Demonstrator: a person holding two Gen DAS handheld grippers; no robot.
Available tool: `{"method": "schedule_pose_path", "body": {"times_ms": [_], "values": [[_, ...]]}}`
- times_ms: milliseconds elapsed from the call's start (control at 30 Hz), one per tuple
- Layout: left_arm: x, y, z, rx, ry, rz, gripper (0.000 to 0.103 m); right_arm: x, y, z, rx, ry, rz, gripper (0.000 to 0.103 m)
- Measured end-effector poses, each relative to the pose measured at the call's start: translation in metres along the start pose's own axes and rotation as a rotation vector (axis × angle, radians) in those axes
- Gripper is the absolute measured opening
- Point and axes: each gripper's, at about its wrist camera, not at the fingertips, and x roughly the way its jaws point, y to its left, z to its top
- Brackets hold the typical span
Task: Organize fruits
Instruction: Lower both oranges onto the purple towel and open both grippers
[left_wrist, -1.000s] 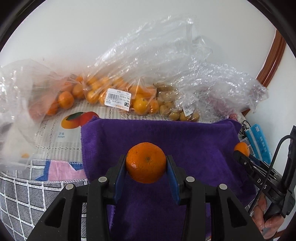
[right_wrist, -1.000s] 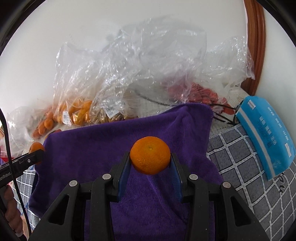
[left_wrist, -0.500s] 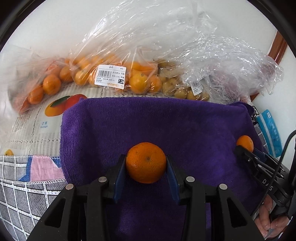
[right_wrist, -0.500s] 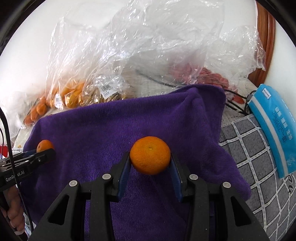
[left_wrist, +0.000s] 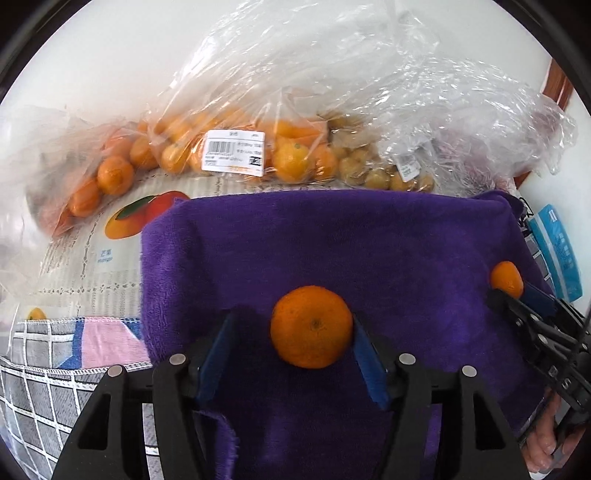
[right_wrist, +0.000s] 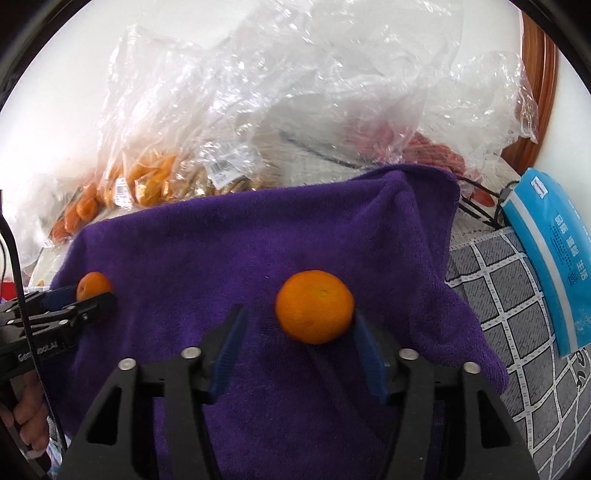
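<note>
Resting on the purple towel (left_wrist: 332, 240), one mandarin (left_wrist: 311, 326) is seen between the spread jaws of the left gripper (left_wrist: 291, 350). It lies against the blue pad on the right side, while a clear gap is left to the pad on the left, so nothing is gripped there. In the right wrist view a second mandarin (right_wrist: 314, 306) is found in the same way inside the right gripper (right_wrist: 295, 343): it touches the right-hand pad, stands apart from the left-hand one, and sits on the towel with the jaws wide.

Each gripper is also caught at the edge of the other camera's view, with only its tip and part of the holding hand shown. There the mandarins are half covered by the black fingers, and the width of the jaws cannot be judged from those angles.

Behind the towel, clear plastic bags (left_wrist: 314, 92) are heaped against the wall. Oranges (left_wrist: 291, 160) are made out through one bag, beside a white barcode label (left_wrist: 233, 152); smaller tan fruit (left_wrist: 373, 173) is blurred by the film. Reddish contents (right_wrist: 436, 155) in a bag at the right cannot be identified. A blue packet (right_wrist: 554, 266) is cut off at the frame edge, lying on a grey checked cloth (right_wrist: 517, 325).
</note>
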Motion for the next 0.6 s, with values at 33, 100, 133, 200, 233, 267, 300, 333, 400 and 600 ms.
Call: {"method": "schedule_pose_path", "body": {"times_ms": [33, 100, 133, 200, 233, 267, 300, 333, 400, 600], "values": [[0.0, 0.001, 0.0, 0.004, -0.002, -0.002, 0.062, -0.002, 0.002, 0.0, -0.004, -0.006, 0.007, 0.071], [0.0, -0.001, 0.0, 0.012, -0.001, 0.007, 0.062, -0.006, 0.005, 0.0, -0.017, -0.02, 0.01, 0.079], [0.001, -0.002, 0.0, 0.016, -0.001, 0.014, 0.062, -0.007, 0.007, 0.001, -0.023, -0.027, 0.002, 0.08], [0.0, -0.003, -0.001, 0.02, 0.0, 0.014, 0.067, -0.007, 0.009, 0.001, -0.03, -0.027, -0.002, 0.08], [-0.001, -0.003, -0.002, 0.02, -0.002, 0.009, 0.068, -0.006, 0.009, 0.002, -0.033, -0.021, -0.004, 0.08], [-0.003, -0.003, -0.002, 0.015, -0.007, 0.005, 0.071, -0.006, 0.01, 0.002, -0.036, -0.015, -0.008, 0.08], [-0.006, -0.003, -0.002, 0.01, -0.015, 0.0, 0.073, -0.006, 0.01, 0.002, -0.037, -0.014, -0.013, 0.08], [-0.01, -0.002, -0.002, 0.004, -0.026, -0.009, 0.073, -0.007, 0.01, 0.003, -0.038, -0.015, -0.018, 0.08], [-0.019, -0.003, -0.003, -0.004, -0.042, -0.021, 0.076, -0.012, 0.01, 0.003, -0.039, -0.033, -0.025, 0.08], [-0.054, -0.01, -0.008, 0.005, -0.091, -0.006, 0.076, -0.04, 0.007, 0.003, -0.018, -0.1, -0.012, 0.08]]}}
